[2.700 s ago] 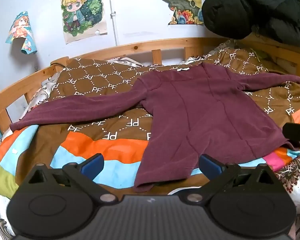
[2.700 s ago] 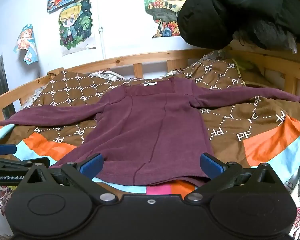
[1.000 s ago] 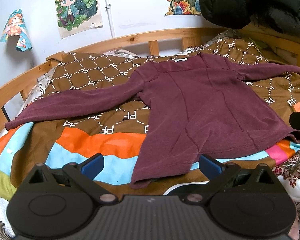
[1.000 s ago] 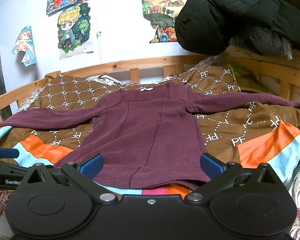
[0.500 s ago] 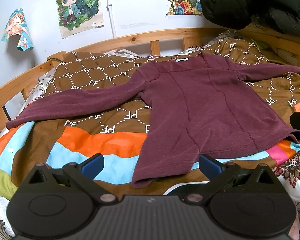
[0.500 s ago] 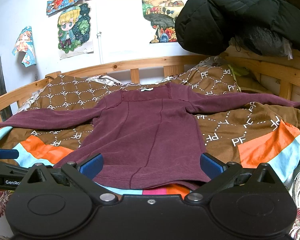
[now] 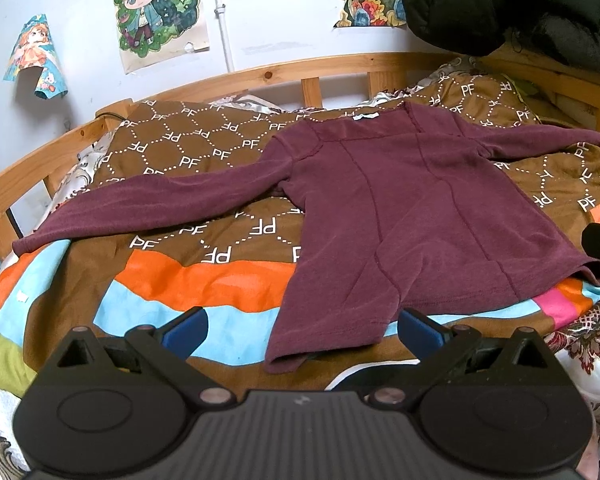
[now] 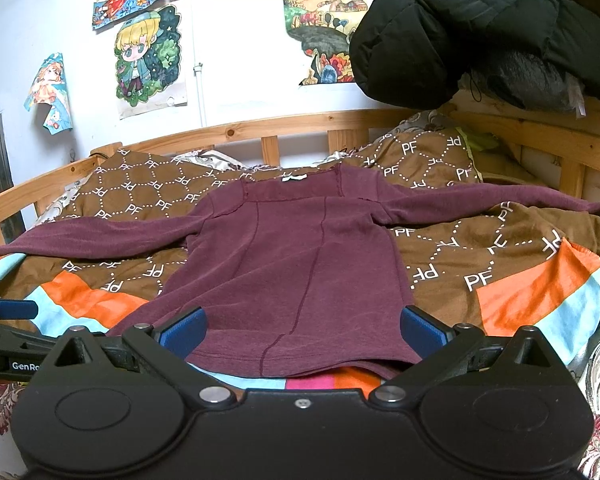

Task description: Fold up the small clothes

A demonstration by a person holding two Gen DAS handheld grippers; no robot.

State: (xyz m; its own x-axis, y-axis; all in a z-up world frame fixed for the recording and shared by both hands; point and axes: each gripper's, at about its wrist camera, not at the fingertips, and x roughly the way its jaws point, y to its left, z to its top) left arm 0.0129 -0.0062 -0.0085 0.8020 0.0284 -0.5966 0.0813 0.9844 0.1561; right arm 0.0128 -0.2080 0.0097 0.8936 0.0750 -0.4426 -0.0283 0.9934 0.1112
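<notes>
A maroon long-sleeved top [image 7: 400, 216] lies flat on the bed, sleeves spread left and right, hem nearest me; it also shows in the right wrist view [image 8: 300, 264]. My left gripper [image 7: 302, 328] is open and empty, hovering just in front of the hem's left corner. My right gripper [image 8: 302, 330] is open and empty, hovering just in front of the hem's middle and right part. The left gripper's blue fingertip [image 8: 14, 309] shows at the left edge of the right wrist view.
The top rests on a brown, orange and blue patterned quilt [image 7: 188, 280] on a bed with a wooden rail [image 7: 332, 66] behind. Black jackets [image 8: 480, 32] hang at the upper right. Posters [image 7: 160, 12] cover the wall.
Both grippers stay open and nearly still; the views have shifted only slightly. The top has not moved.
</notes>
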